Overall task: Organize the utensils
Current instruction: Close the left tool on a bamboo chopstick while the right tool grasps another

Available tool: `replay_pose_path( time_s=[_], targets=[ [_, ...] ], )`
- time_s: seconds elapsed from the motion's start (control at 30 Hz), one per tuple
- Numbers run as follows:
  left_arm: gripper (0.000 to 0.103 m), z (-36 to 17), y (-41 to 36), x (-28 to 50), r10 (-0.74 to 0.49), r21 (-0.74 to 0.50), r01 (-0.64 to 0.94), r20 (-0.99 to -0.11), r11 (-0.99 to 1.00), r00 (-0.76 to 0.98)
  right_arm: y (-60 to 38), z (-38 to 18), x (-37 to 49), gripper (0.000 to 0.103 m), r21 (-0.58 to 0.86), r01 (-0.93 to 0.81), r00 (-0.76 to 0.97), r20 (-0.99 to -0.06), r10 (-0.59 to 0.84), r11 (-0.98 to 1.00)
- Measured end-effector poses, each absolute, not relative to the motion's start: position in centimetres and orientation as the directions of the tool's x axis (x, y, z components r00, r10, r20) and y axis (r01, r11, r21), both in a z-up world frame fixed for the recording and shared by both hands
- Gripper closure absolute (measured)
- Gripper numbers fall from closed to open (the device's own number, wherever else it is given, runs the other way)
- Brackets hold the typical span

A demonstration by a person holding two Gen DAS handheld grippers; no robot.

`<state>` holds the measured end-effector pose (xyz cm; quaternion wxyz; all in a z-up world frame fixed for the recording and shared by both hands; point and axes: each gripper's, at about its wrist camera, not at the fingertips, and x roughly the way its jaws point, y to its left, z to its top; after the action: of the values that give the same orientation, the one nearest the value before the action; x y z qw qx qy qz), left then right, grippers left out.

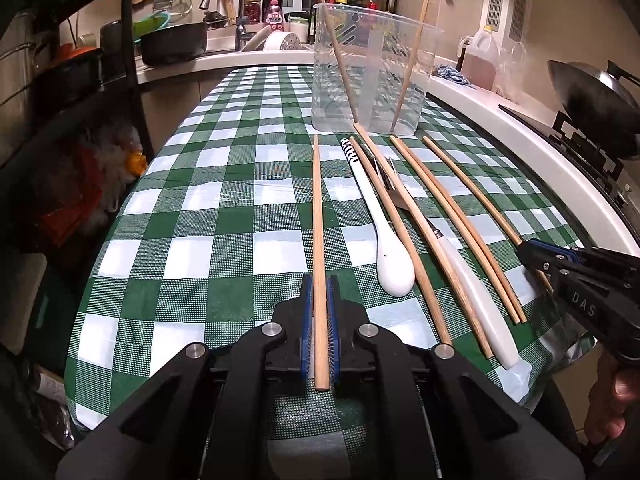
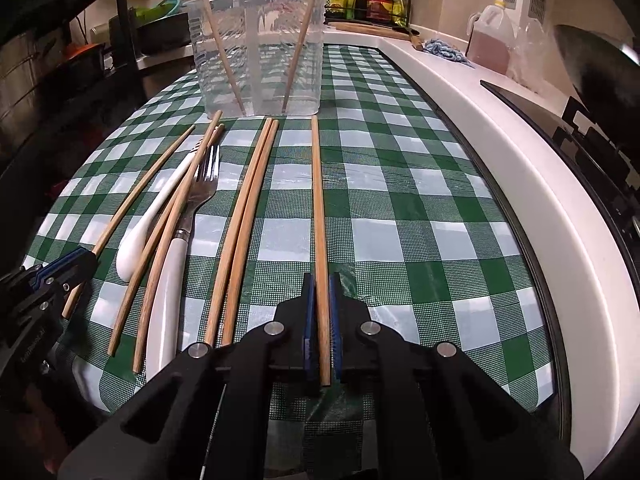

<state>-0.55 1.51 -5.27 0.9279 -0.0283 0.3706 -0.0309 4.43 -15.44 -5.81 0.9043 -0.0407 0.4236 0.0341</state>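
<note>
Two wooden chopsticks are held, one per gripper. The left gripper (image 1: pixel 319 300) has its blue pads clenched on a chopstick (image 1: pixel 318 216) that runs toward 12 o'clock over the checked green-and-white tablecloth (image 1: pixel 224 208), its tip near the clear plastic container (image 1: pixel 376 68). The right gripper (image 2: pixel 320 304) likewise grips a chopstick (image 2: pixel 318 200) pointing to 12 o'clock, just right of the container's base in that view. Between the two grippers lie the loose utensils: a white spoon (image 1: pixel 390 256) at 1 o'clock in the left view, a fork (image 2: pixel 204 188) with a white handle at 10 o'clock in the right view, and further chopsticks, among them a touching pair (image 2: pixel 244 224). Two chopsticks (image 1: pixel 340 52) lean inside the container. A white counter (image 2: pixel 500 140) borders the table at 2 o'clock.
</note>
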Motion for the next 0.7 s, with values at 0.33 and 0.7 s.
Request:
replay_pose_path(
  time_s=[0.33, 0.7],
  targets=[
    [0.096, -5.23, 1.37, -0.60, -0.067, -0.061, 0.034, -0.682, 0.998, 0.729, -15.44, -5.75, 4.55, 0.096, -0.047, -0.099, 0.638, -0.770, 0.027, 0.994],
    [0.096, -4.57, 1.42, -0.80, -0.064, -0.059, 0.032, -0.672, 0.998, 0.738, -15.61, -4.85, 4.46, 0.096, -0.019, -0.098, 0.644, -0.763, 0.049, 0.995]
  ],
)
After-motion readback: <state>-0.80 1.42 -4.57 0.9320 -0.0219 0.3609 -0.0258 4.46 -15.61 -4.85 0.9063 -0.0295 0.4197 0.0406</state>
